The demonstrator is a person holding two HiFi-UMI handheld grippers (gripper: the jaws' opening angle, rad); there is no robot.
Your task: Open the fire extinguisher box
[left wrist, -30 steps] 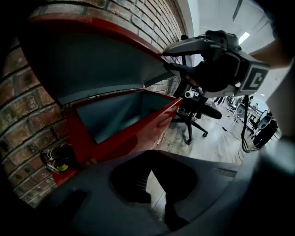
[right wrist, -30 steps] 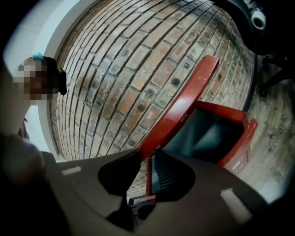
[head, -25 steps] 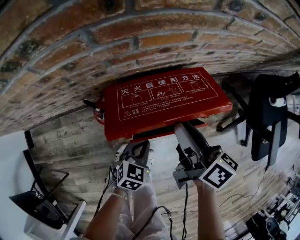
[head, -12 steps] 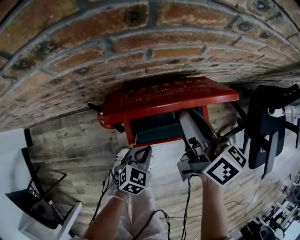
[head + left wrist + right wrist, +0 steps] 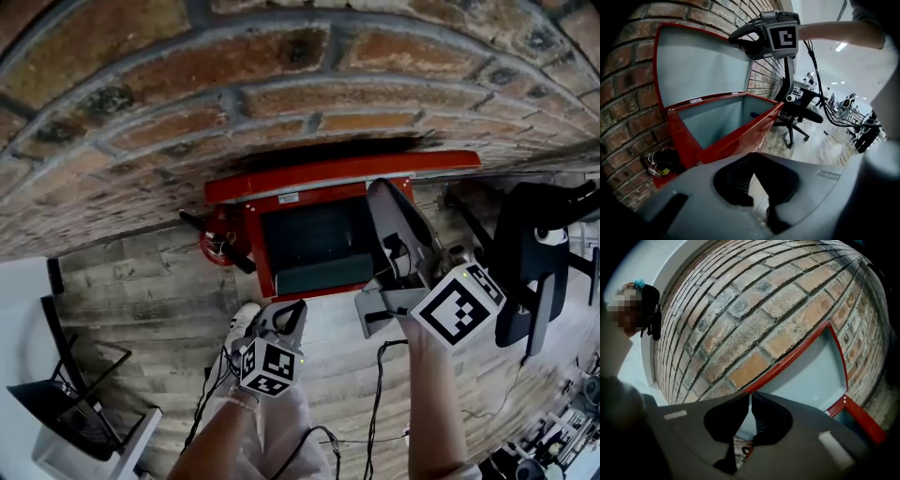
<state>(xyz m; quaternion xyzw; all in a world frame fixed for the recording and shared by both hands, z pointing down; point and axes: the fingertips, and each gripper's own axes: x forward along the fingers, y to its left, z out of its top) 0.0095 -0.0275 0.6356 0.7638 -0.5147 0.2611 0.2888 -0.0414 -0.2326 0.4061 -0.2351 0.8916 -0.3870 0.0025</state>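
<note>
The red fire extinguisher box (image 5: 267,246) stands on the floor against the brick wall (image 5: 234,84), and its grey inside is bare. Its lid (image 5: 342,172) is raised upright close to the bricks. The left gripper view shows the lid (image 5: 703,65) above the box (image 5: 740,133). My right gripper (image 5: 378,187) is up at the lid's inner face, near its top edge. Its jaws have just been closing and now meet with nothing between them (image 5: 750,395). Lower and nearer to me, my left gripper (image 5: 292,309) hangs shut and empty, apart from the box.
A black office chair (image 5: 534,244) stands right of the box. Cables and a red fitting (image 5: 217,246) lie at the box's left end. A black frame (image 5: 75,403) sits at the lower left. A person (image 5: 644,305) shows at the right gripper view's upper left.
The lid has swung from nearly flat on the box to upright by the wall. My right gripper rose toward the wall with it. The left gripper stayed put.
</note>
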